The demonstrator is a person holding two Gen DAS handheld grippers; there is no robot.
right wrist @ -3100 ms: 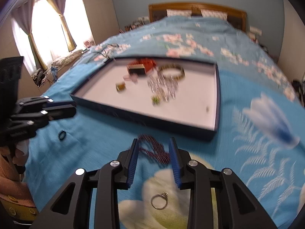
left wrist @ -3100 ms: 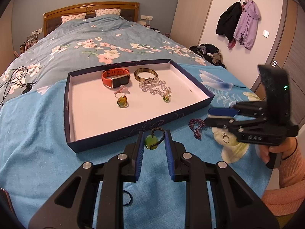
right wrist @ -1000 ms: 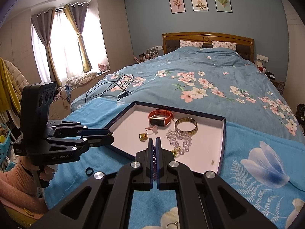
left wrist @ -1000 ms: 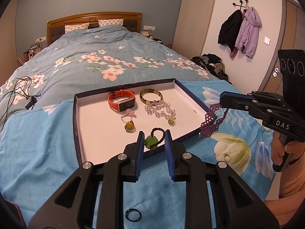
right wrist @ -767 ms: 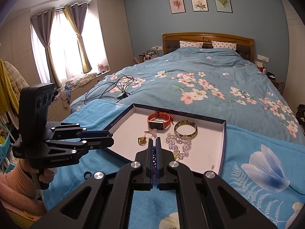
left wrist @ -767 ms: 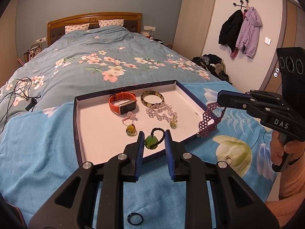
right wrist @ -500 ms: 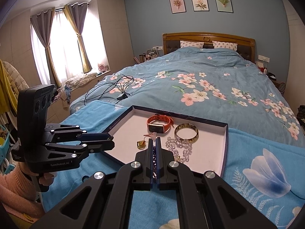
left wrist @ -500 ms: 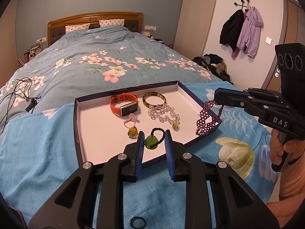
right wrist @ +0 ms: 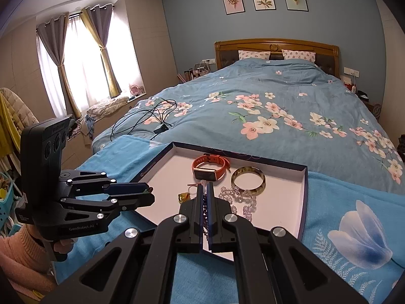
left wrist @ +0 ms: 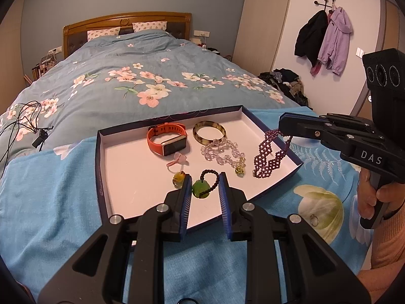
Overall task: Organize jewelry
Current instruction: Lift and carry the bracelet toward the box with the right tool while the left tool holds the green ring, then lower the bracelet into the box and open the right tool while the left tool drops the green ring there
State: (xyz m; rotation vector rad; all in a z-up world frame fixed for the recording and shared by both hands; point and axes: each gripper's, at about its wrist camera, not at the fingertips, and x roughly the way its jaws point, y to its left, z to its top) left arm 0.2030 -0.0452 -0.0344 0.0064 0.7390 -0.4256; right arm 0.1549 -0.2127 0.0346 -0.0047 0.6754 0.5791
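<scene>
Dark maroon beaded bracelet [left wrist: 268, 155] in an open lattice weave, beside clear crystal beads [left wrist: 220, 152]. Orange watch strap [left wrist: 165, 138], mottled tortoiseshell bangle [left wrist: 209, 132]. Navy-walled, white-floored tray [left wrist: 121, 172] on blue floral bedding [left wrist: 141, 81].

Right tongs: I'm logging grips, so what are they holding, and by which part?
The right tongs are shut on the purple beaded bracelet, pinching its top end; the rest hangs over the tray.

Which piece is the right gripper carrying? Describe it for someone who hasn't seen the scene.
Find the shallow dark-rimmed tray on the bed. Over its right edge, the right gripper dangles a bracelet. It is the only dark purple, lattice-woven bead piece there.
</scene>
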